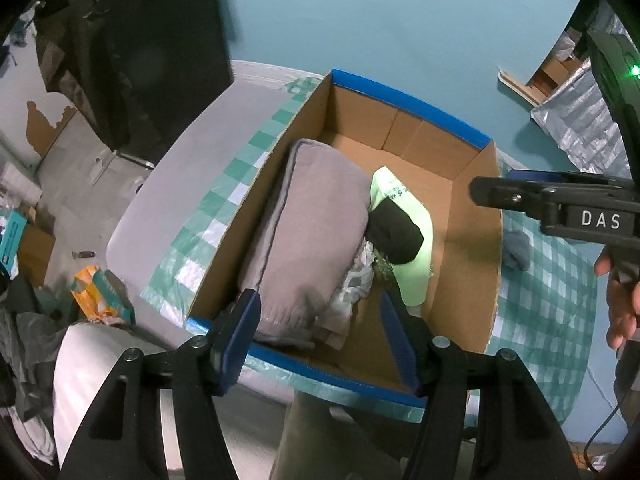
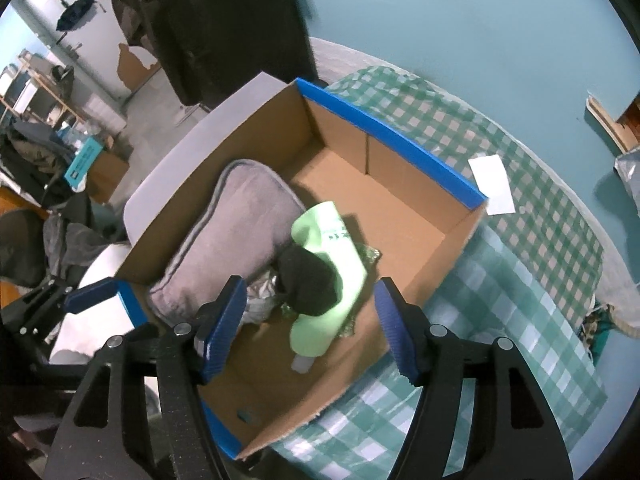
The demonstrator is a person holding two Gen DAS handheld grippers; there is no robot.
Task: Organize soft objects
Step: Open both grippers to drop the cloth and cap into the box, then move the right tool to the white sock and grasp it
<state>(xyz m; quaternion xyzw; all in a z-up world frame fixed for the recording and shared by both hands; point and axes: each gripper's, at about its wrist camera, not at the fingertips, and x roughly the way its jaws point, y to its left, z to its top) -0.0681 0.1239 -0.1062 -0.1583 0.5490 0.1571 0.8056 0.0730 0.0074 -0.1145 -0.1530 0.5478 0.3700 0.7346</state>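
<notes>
We see a brown cardboard box (image 2: 400, 216) edged in blue, holding a grey cushion (image 2: 228, 220) and a lime-green sock (image 2: 332, 240) with a black toe. The tablecloth (image 2: 520, 300) is green-and-white check, and the crumpled cloth (image 1: 352, 292) looks white-grey, perhaps patterned.

Teal wall (image 2: 480, 20), checked tablecloth (image 2: 520, 280), dark cabinet (image 1: 168, 40), cluttered grey floor (image 1: 68, 168).

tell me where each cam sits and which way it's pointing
Left wrist: rides the left tool, looking down into the cardboard box at the grey pillow; its open blue fingers, the right tool and a hand show.
Right wrist: rides the right tool, looking down into the box from its other side; its open fingers and the left tool show.
Shared: box, pillow, green sock, checked cloth.
</notes>
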